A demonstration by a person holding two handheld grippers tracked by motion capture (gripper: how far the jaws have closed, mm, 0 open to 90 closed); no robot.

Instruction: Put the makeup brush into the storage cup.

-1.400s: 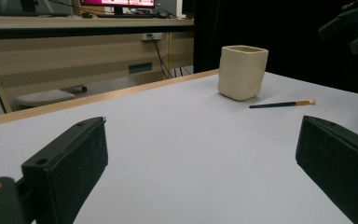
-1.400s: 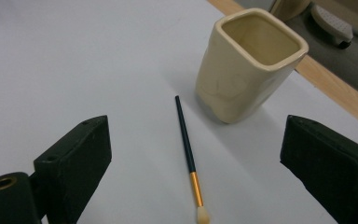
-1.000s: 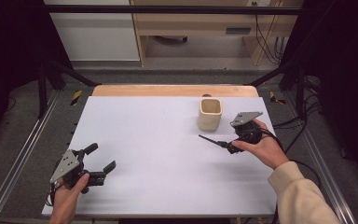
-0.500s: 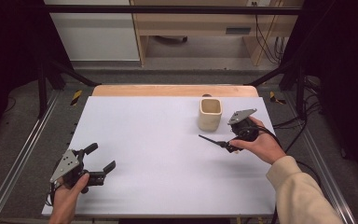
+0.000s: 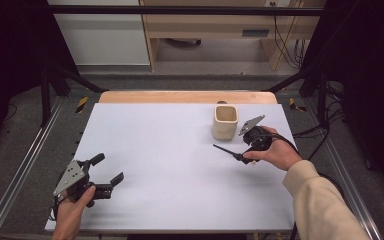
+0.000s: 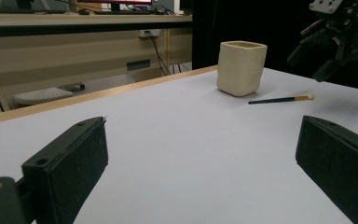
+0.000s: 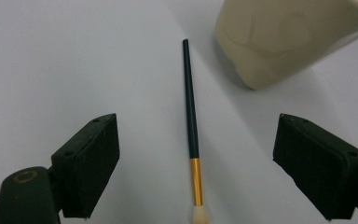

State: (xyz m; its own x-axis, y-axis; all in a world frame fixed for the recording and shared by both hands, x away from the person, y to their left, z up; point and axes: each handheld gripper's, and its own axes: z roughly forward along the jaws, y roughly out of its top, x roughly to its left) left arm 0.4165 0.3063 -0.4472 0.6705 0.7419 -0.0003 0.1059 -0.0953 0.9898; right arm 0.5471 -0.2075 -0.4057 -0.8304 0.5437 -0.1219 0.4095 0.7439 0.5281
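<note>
A matt cream ceramic-looking cup with a smooth, faintly mottled surface. A paintbrush with smooth dark handle, shiny gold metal band and pale bristles. Matt white worktop with bare wood far edge.

No writing, label, brand or number can be read anywhere. The cup and brush carry no legible marks.

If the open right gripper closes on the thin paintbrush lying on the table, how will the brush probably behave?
The paintbrush looks thin, straight and stiff, so it would probably lift without bending and feel very light. Its round handle lies flat on the smooth white table, so a sideways push may roll it. Being so low, it may slip between the right gripper jaws.
</note>
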